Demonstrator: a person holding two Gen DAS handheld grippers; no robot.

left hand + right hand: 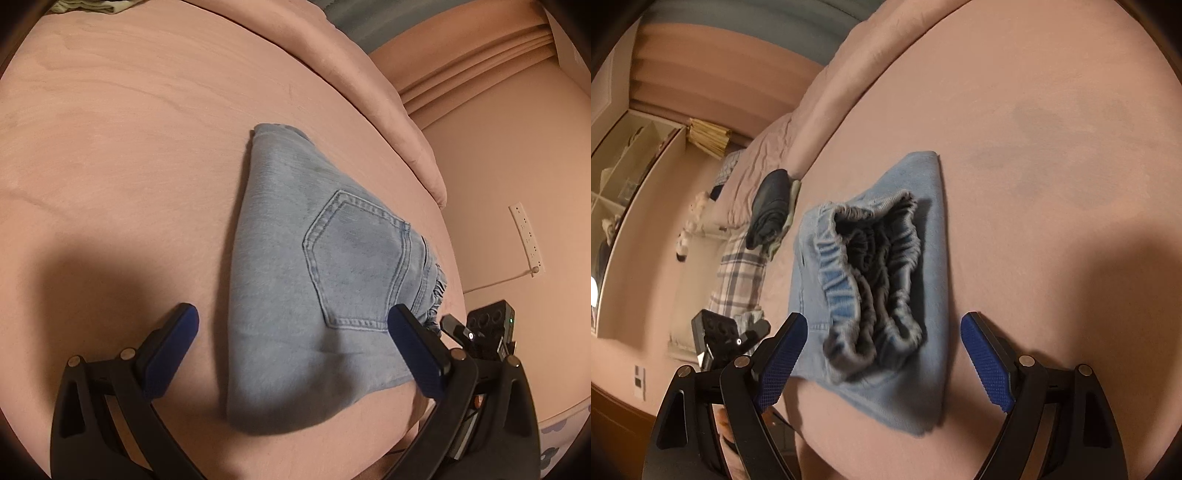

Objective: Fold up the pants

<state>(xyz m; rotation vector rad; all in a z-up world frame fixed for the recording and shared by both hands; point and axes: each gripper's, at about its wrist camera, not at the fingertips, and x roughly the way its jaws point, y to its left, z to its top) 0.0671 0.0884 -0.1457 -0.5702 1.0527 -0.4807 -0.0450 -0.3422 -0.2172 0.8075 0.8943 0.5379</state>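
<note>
Light blue denim pants (pixel 295 266) lie folded into a compact bundle on the pink bed cover (pixel 129 147), back pocket facing up. My left gripper (pixel 291 317) is open and empty, its blue-padded fingers straddling the near end of the bundle just above it. In the right wrist view the pants (pixel 871 273) show their gathered elastic waistband open toward the camera. My right gripper (pixel 884 325) is open and empty, hovering over the waistband end. The other gripper's body shows at the edge of each view.
A folded dark garment (pixel 768 206) lies on a plaid cloth (pixel 738 273) at the bed's far left edge. A raised pink pillow ridge (pixel 369 92) runs behind the pants. A wall with a socket strip (pixel 526 236) is to the right.
</note>
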